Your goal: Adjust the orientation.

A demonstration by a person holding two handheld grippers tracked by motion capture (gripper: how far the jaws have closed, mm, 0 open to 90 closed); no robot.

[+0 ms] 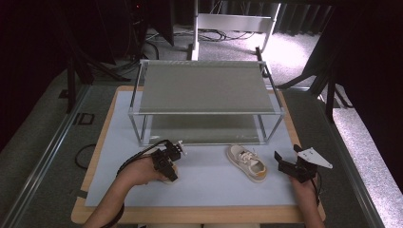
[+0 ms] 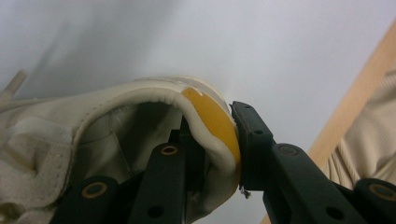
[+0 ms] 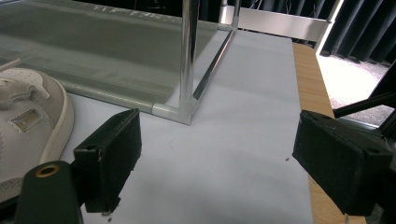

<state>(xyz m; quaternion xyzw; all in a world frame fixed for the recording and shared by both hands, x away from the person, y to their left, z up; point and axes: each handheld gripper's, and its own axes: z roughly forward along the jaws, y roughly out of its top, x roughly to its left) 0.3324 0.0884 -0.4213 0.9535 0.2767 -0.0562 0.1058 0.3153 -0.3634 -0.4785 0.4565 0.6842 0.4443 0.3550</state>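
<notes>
My left gripper (image 2: pixel 212 137) is shut on the heel of a cream shoe (image 2: pixel 93 121); one jaw is inside the collar and the other presses the yellow heel tab (image 2: pixel 210 114) from outside. In the high view the left gripper (image 1: pixel 168 172) points down at the mat's left and covers most of that shoe (image 1: pixel 167 179). A second cream shoe (image 1: pixel 247 164) lies on the mat to the right of centre, seen at the left edge as shoe (image 3: pixel 28 121) in the right gripper view. My right gripper (image 1: pixel 281 165) stands open just right of it, its jaws (image 3: pixel 224 154) wide apart with nothing between them.
A two-shelf metal rack (image 1: pixel 206 113) with grey fabric shelves stands at the back of the pale mat (image 1: pixel 209 185). Its front right leg (image 3: pixel 189 60) rises ahead of the right gripper. The wooden table edge (image 1: pixel 190 214) runs along the front.
</notes>
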